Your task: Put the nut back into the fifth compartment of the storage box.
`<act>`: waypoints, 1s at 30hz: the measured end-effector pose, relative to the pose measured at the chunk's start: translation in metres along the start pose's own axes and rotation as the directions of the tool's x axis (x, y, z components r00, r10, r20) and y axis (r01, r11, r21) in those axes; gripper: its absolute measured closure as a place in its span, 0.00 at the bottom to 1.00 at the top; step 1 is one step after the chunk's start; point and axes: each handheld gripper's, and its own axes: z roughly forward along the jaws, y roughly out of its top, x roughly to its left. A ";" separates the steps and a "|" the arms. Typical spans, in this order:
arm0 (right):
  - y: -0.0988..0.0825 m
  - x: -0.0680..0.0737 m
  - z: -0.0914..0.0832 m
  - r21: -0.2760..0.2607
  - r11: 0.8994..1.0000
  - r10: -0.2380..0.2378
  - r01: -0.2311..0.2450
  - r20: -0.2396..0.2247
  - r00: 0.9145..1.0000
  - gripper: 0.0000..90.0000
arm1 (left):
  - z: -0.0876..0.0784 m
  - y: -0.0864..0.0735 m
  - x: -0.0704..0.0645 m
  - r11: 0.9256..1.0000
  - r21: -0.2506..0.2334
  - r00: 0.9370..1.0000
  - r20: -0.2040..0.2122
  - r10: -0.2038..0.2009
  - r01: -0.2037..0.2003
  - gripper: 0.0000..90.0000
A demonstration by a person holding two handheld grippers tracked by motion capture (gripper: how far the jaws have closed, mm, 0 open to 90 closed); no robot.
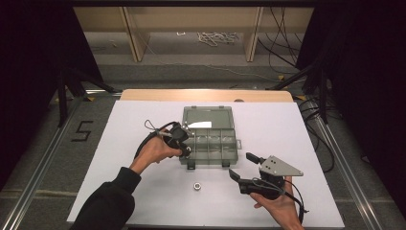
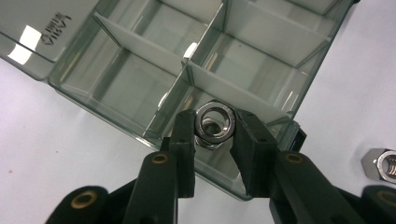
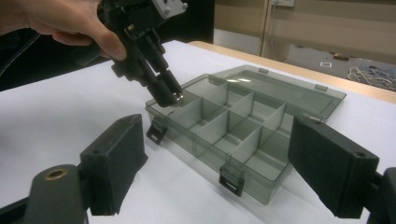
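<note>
A clear grey compartment box (image 1: 235,146) lies open on the white table sheet, its lid (image 1: 208,116) folded back. My left gripper (image 2: 214,129) is shut on a steel hex nut (image 2: 214,119) and holds it just above the box's near left corner compartment (image 2: 212,156). The same gripper (image 3: 169,94) shows tilted down over that corner of the box (image 3: 243,128). A second nut (image 1: 196,185) lies loose on the sheet in front of the box, also seen as the nut (image 2: 384,164). My right gripper (image 1: 241,165) rests open, nothing between its jaws, right of the loose nut.
The box (image 2: 140,46) has several divided compartments that look empty. Two black latches (image 3: 231,179) hang from its front wall. White sheet (image 1: 143,191) covers the table; a wooden edge (image 1: 206,95) runs along the back, with cables on the floor beyond.
</note>
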 end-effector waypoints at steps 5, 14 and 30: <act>0.000 0.001 0.000 0.006 1.000 0.022 -0.022 -0.010 1.000 0.22 | -0.001 -0.001 0.002 0.999 -0.028 1.000 -0.001 -0.024 0.024 0.75; 0.000 -0.001 0.000 -0.016 1.000 -0.002 0.002 -0.003 1.000 0.22 | -0.014 -0.002 -0.004 0.993 -0.116 0.999 0.026 -0.033 0.036 0.68; 0.000 0.001 -0.002 -0.011 1.000 0.023 -0.023 -0.007 1.000 0.22 | -0.030 -0.012 -0.054 0.989 -0.140 0.998 0.041 0.050 -0.044 0.46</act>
